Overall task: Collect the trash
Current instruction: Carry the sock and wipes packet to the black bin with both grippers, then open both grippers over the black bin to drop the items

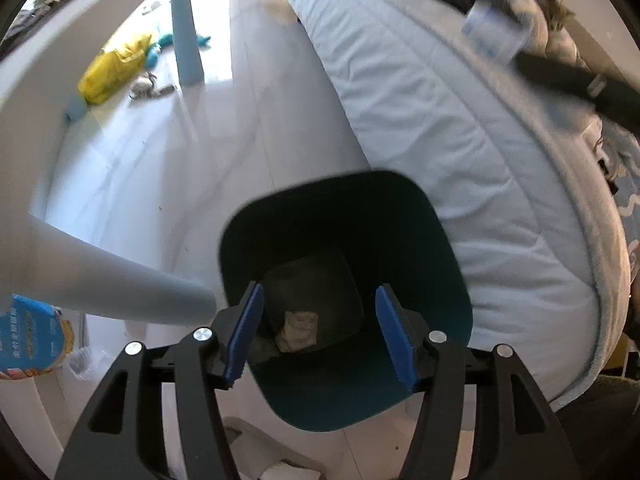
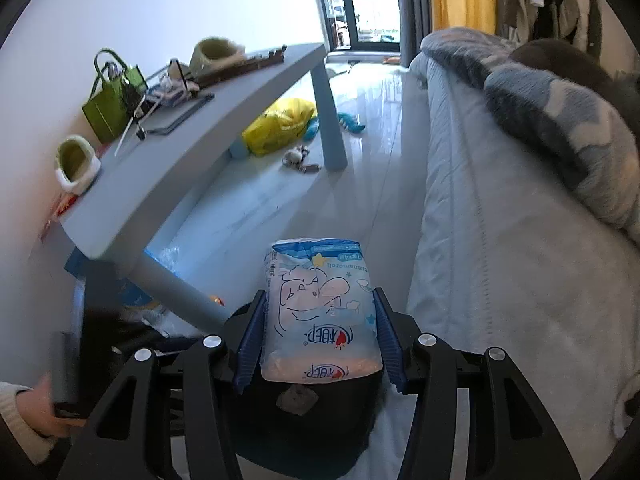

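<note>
Left hand-held gripper (image 1: 320, 332): jaws apart, empty, above dark bin (image 1: 344, 400).
Right hand-held gripper (image 2: 320, 340): clamped on tissue pack (image 2: 320, 312).
Bin contents: crumpled paper (image 1: 298, 330).

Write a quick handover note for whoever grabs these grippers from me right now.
Left gripper: open, nothing between its fingers, hanging over the dark bin.
Right gripper: shut on a blue-and-white tissue pack, held above the same bin.
Done: one crumpled paper lies at the bottom of the bin.
Left: drop the tissue pack in. A yellow bag and small bits lie on the floor under the table; check whether they are trash.
</note>
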